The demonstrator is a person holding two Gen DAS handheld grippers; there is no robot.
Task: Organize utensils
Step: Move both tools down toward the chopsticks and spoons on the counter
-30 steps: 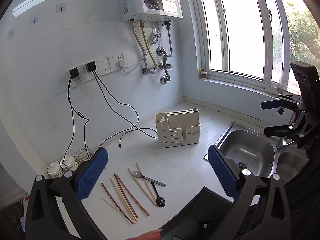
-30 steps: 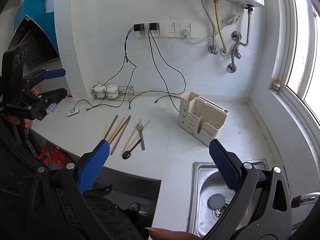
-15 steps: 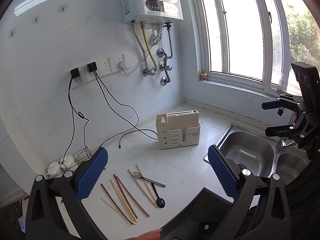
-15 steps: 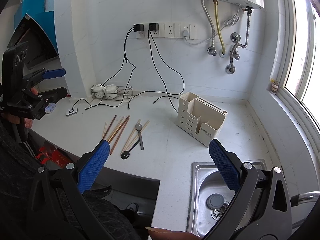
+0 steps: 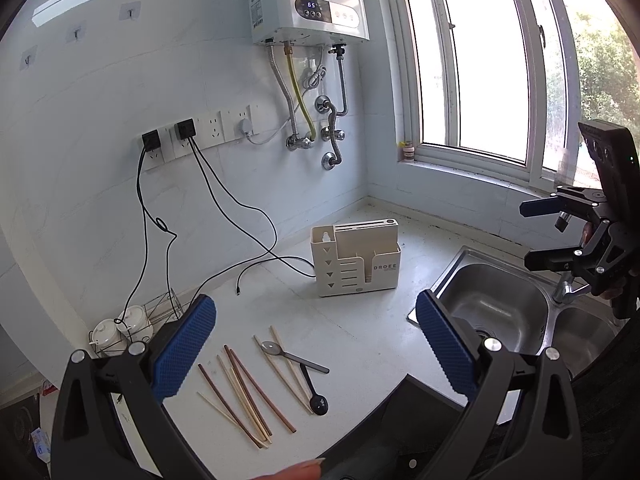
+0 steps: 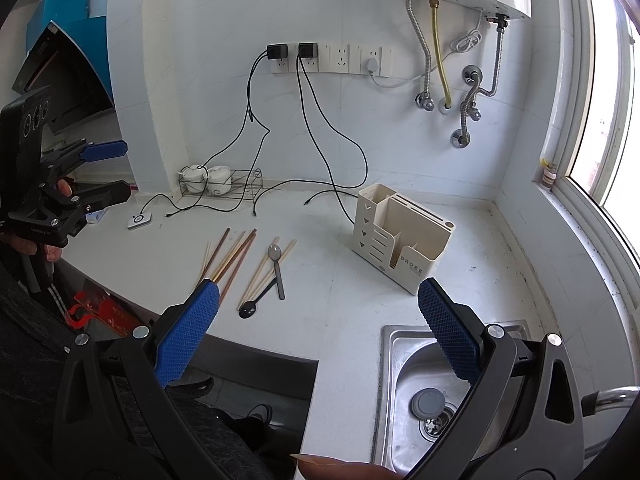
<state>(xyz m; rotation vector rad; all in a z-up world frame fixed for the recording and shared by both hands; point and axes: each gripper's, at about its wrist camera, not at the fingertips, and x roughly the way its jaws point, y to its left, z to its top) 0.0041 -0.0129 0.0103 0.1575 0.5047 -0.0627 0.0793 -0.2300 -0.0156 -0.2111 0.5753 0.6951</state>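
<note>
Several wooden chopsticks (image 5: 244, 394) lie loose on the white counter, with a metal spoon (image 5: 294, 356) and a black spoon (image 5: 314, 394) beside them. They also show in the right wrist view: chopsticks (image 6: 236, 258), metal spoon (image 6: 277, 270), black spoon (image 6: 256, 302). A beige utensil holder (image 5: 356, 258) stands further back (image 6: 400, 236). My left gripper (image 5: 316, 344) is open and empty, held above the counter's front edge. My right gripper (image 6: 318, 328) is open and empty, above the counter edge near the sink.
A steel sink (image 5: 496, 300) is at the right (image 6: 432, 396). Black cables (image 5: 248, 248) trail from wall sockets across the counter. A wire rack with white pots (image 6: 212, 180) stands by the wall. A water heater (image 5: 308, 0) hangs above. A window sill (image 5: 480, 168) runs along the right.
Both grippers have drifted slightly; the scene has shifted a little in each view. Both stay open and empty. Nothing on the counter has moved.
</note>
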